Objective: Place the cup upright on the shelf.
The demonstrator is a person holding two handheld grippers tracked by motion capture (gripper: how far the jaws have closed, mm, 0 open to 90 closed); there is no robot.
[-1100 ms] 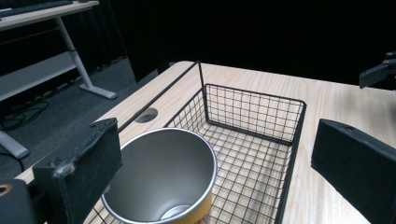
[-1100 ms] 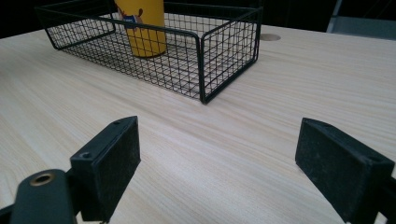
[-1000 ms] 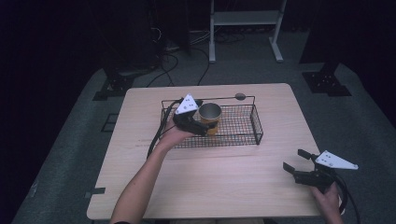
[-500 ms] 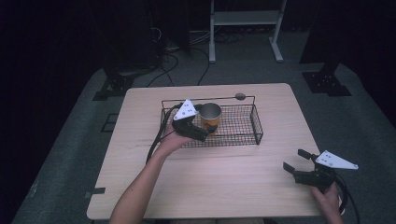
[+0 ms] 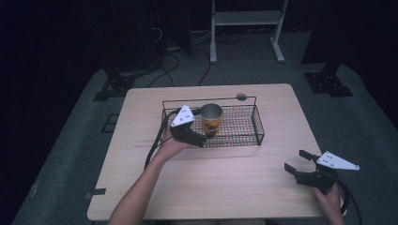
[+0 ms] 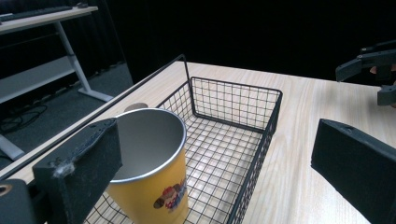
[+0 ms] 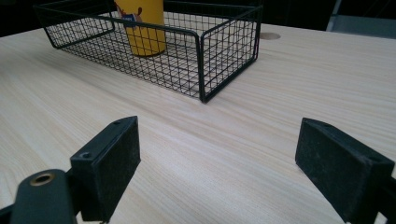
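the left hand-held gripper [image 5: 202,138] sits at the near left corner of the wire basket [image 5: 244,140], its jaws spread wide apart with nothing clamped between them. in the left gripper view one jaw stands just beside the rim of the yellow cup [image 6: 152,179], whether touching it or not i cannot tell, while the other jaw is out over the bare wood beyond the basket's near wall. the person's left hand [image 5: 171,144] grips it from below, the forearm coming up from the worktop's near edge, and a black cable [image 5: 155,150] loops away from it toward the left.

the yellow cup [image 5: 211,119] stands upright inside the basket, in its left part, close to the far wall. its inside is plain metal, its outside yellow with a small printed figure, and it is empty as far as the left gripper view shows.

the basket is a black wire tray with a raised bar handle [image 5: 206,99] along its far side; it lies on the middle of the worktop [image 5: 234,187], nearer the far edge. a round hole [image 5: 241,97] is set in the worktop just beyond it.

the right hand-held gripper [image 5: 295,163] rests low at the near right corner of the worktop, well apart from the basket, jaws parted and holding nothing. the right gripper view looks across bare wood toward the basket's corner [image 7: 203,60] and the cup [image 7: 140,28] behind the mesh.
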